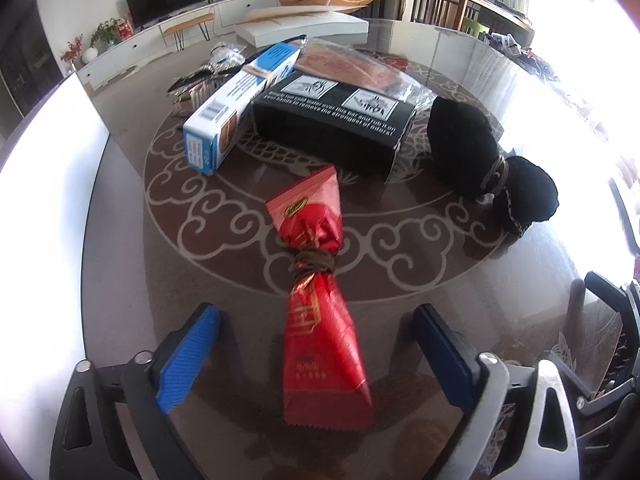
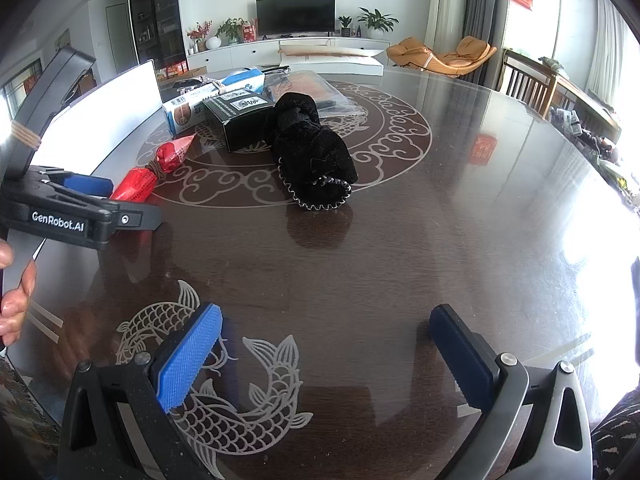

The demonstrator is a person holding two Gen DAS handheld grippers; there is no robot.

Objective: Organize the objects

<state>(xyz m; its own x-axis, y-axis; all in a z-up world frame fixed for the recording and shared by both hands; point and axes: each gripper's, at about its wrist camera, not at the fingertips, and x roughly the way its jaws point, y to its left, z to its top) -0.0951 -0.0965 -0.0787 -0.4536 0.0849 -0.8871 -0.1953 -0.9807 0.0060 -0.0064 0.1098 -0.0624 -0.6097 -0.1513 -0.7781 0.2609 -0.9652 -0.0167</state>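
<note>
— Red snack packet (image 1: 320, 300), cinched at the waist with brown cord (image 1: 314, 266), lies on the dark glass tabletop (image 1: 200, 272) with its near end right between our left gripper (image 1: 316, 352) pads. Are we holding it?

— Not yet, we judge. Both blue pads (image 1: 188, 360) stand well clear of the wrapper on either side, so the claw is wide and empty. We read this as the approach-to-grasp step.

— And our right gripper (image 2: 324, 360)?

— Spread wide too, with nothing between its pads, only the fish pattern (image 2: 240, 412) in the tabletop under it.

— What does the next move need?

— We should close squarely on the near half, below the cord, since crinkly foil may slip. Beyond it sit the blue-and-white carton (image 1: 236, 104) and the black box (image 1: 332, 128), touching; the tied black cloth bundle (image 1: 480, 160) lies to their right. We cannot tell where the packet belongs.
</note>
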